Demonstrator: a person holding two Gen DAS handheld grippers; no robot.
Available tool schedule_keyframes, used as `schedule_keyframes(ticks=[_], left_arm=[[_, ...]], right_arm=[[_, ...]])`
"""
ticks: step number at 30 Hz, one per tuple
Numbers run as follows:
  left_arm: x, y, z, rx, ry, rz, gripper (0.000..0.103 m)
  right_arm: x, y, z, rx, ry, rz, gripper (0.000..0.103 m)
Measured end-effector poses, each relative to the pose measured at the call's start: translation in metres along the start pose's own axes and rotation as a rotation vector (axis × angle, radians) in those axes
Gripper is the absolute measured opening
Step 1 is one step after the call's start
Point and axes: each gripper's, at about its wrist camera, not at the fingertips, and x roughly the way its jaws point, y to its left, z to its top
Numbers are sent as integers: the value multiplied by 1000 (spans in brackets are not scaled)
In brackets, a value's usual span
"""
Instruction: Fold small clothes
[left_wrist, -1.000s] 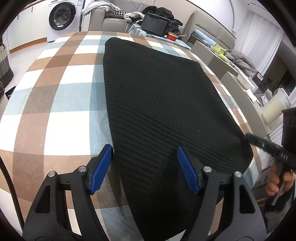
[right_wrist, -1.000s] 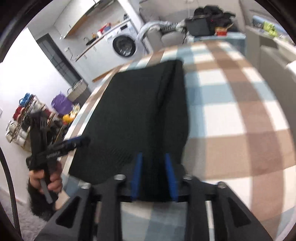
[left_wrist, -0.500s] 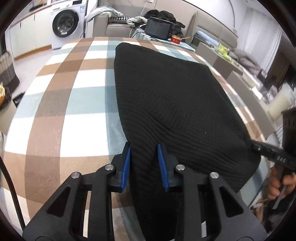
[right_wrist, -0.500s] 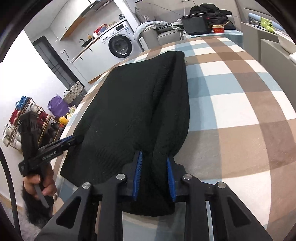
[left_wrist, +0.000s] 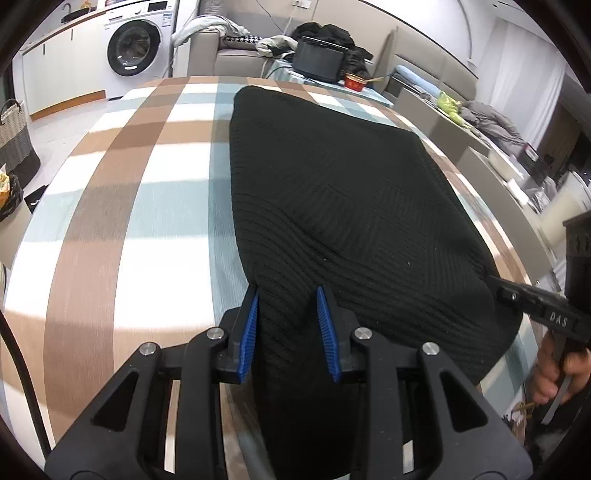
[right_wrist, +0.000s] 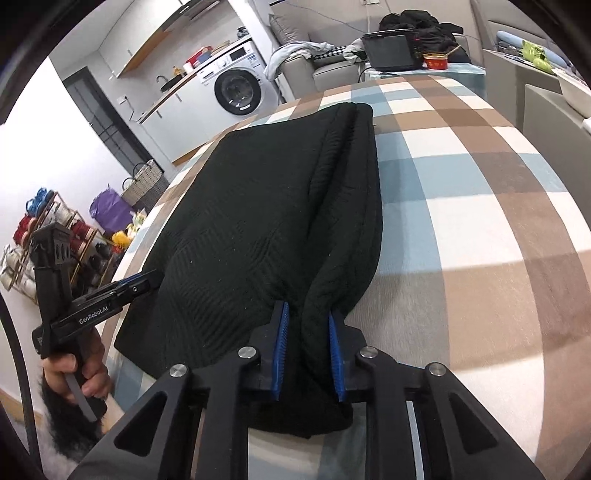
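A table covered in a brown, white and blue checked cloth (left_wrist: 147, 229) bears a black knitted garment (left_wrist: 332, 206).

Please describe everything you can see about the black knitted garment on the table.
The black knitted garment looks like thick ribbed wool with diagonal and straight line patterns. It lies mostly flat on the checked tablecloth, long side running away from the cameras. Its right edge is rolled into a thick fold in the right wrist view. At the near end, each corner is bunched between blue pads: the left hand-held gripper pinches one corner, and the right hand-held gripper, jaws closing, squeezes the other. What kind of garment it is cannot be told.
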Motion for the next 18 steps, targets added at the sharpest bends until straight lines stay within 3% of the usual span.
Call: schedule_keyframes(ticks=[8,18], left_arm=[[35,14,47,-16,-26,48,28],[42,13,55,0,-46,75,28]], right_arm=[[35,3,45,-1,-41,-55,20],[44,-3,60,3,-50,-35,21]])
